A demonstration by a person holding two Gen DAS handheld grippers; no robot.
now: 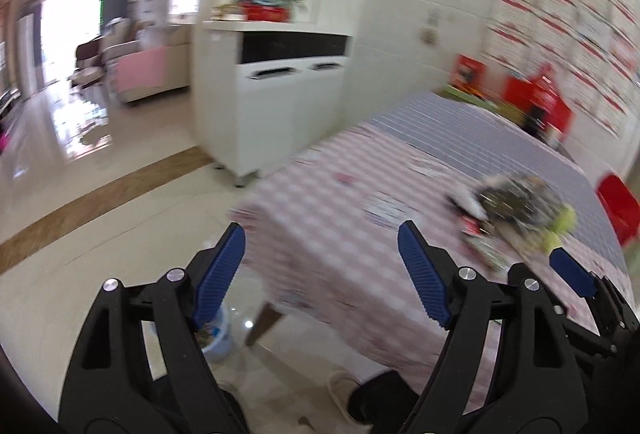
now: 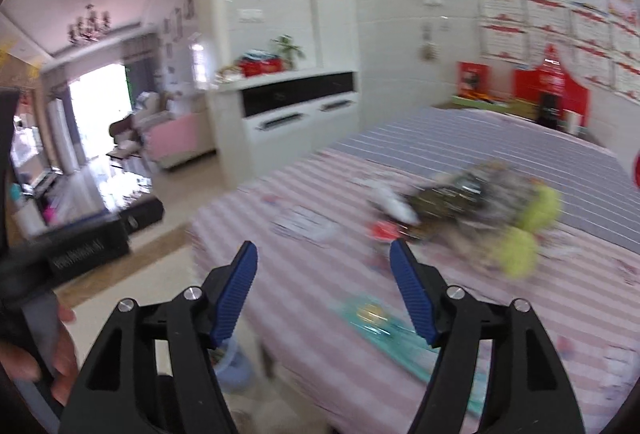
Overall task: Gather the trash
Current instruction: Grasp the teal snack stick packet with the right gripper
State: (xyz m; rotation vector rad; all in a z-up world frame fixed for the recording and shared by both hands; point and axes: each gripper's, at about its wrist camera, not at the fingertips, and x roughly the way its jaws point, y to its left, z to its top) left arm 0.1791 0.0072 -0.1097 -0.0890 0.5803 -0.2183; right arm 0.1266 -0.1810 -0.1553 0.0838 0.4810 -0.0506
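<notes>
Fingers (image 1: 224, 270) of left gripper (image 1: 320, 258) stood wide apart, empty; right gripper (image 2: 322, 274) likewise open, nothing between pads. Blurred trash heap (image 2: 460, 205) lay ahead on pink striped tablecloth (image 2: 320, 177); teal wrapper (image 2: 384, 322) nearer. Small bucket (image 1: 218, 338) on floor beside table leg.

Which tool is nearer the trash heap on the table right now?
Right. The right tool is over the cloth just short of the trash heap; the left tool sits further left, at the table's corner.
</notes>
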